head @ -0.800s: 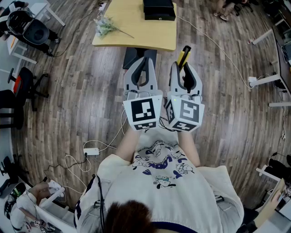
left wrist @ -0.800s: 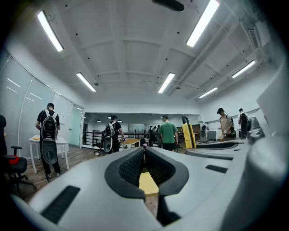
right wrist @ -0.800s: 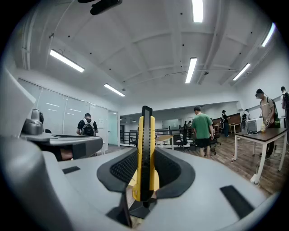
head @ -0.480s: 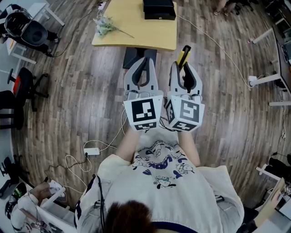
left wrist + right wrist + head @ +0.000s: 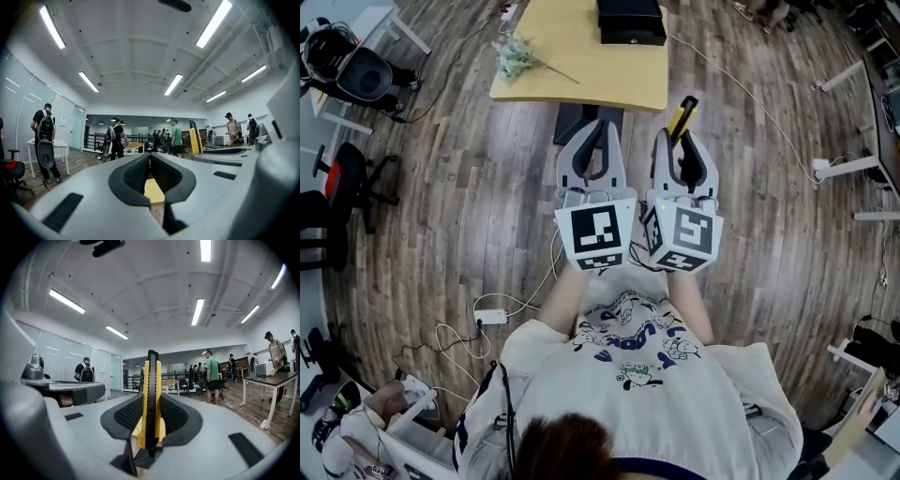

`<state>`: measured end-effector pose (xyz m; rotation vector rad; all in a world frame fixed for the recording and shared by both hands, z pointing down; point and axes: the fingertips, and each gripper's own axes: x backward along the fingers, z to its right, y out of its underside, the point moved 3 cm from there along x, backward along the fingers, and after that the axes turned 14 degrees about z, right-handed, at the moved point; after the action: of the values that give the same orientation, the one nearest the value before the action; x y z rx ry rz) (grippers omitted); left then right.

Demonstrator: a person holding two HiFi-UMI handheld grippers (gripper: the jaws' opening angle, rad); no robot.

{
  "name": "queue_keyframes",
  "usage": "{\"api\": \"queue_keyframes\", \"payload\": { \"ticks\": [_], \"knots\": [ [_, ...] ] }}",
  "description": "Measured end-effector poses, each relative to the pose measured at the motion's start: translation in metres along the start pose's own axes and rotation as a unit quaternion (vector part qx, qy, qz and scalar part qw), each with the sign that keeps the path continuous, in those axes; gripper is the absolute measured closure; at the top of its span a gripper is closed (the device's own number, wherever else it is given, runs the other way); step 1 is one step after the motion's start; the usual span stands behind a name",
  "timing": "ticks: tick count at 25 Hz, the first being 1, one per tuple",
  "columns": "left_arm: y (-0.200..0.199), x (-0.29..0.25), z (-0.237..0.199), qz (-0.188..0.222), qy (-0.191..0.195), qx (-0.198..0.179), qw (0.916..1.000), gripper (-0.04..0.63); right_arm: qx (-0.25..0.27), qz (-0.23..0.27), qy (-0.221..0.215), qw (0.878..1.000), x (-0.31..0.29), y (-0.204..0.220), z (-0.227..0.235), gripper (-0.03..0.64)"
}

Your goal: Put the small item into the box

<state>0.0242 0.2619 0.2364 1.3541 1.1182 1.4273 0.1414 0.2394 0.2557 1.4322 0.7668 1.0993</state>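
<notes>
**Both grippers held over the floor; knife in the right one, box on the far table**

Right gripper [image 5: 679, 141]: jaws clamped on the yellow-and-black plastic utility knife [image 5: 681, 116]. In the right gripper view the knife [image 5: 149, 394] stands upright between the two dark ribbed pads [image 5: 126, 414]. One pad presses on each flat side, and the black tip sticks out past the jaw ends. In the head view it points away from the person, toward the far side.

Left gripper [image 5: 594, 129]: jaws together with nothing between them. In the left gripper view the left gripper [image 5: 150, 155] shows its tips meeting in a thin line. Through the hollow behind the tips, a strip of pale tabletop shows.

The two grippers sit side by side and level, just beside each other. Each carries a white cube with black square markers (left [image 5: 597, 232], right [image 5: 682, 234]) on its near end. Both hang above the grey-brown wood plank floor [image 5: 459, 178], on the near side of the table.

Light wooden-topped table [image 5: 581, 70]: far centre of the scene. A black rectangular box [image 5: 629, 19] rests at its far edge, well apart from the knife. A pale green-white artificial flower sprig [image 5: 517, 54] lies on the table's left part.

A white power strip with looped white cable [image 5: 489, 315] lies on the floor, near left. Several people stand far off in the room in both gripper views.
</notes>
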Motion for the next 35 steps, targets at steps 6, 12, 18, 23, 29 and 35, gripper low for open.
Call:
{"api": "queue_keyframes", "payload": {
  "ticks": [6, 12, 18, 23, 29, 35],
  "knots": [
    [0.011, -0.02, -0.024, -0.002, 0.006, 0.005, 1.0, 0.574, -0.003, -0.005, 0.008, 1.0, -0.026, 0.014, -0.011, 0.486],
    [0.024, -0.036, -0.035, -0.011, 0.009, 0.01, 0.9998, 0.574, -0.006, -0.012, 0.012, 1.0, -0.04, 0.024, -0.016, 0.486],
    [0.035, -0.054, -0.037, -0.021, 0.009, 0.014, 0.9996, 0.574, -0.007, -0.02, 0.012, 1.0, -0.058, 0.031, -0.009, 0.486],
    [0.046, -0.078, -0.039, -0.029, 0.006, 0.015, 0.9995, 0.574, -0.008, -0.027, 0.011, 1.0, -0.081, 0.041, 0.002, 0.486],
    [0.064, -0.115, -0.036, -0.038, -0.002, 0.015, 0.9992, 0.574, -0.012, -0.033, 0.004, 0.999, -0.117, 0.054, 0.022, 0.486],
    [0.076, -0.165, -0.032, -0.036, -0.014, 0.007, 0.9992, 0.574, -0.019, -0.033, -0.012, 0.999, -0.167, 0.064, 0.047, 0.486]
  ]
}}
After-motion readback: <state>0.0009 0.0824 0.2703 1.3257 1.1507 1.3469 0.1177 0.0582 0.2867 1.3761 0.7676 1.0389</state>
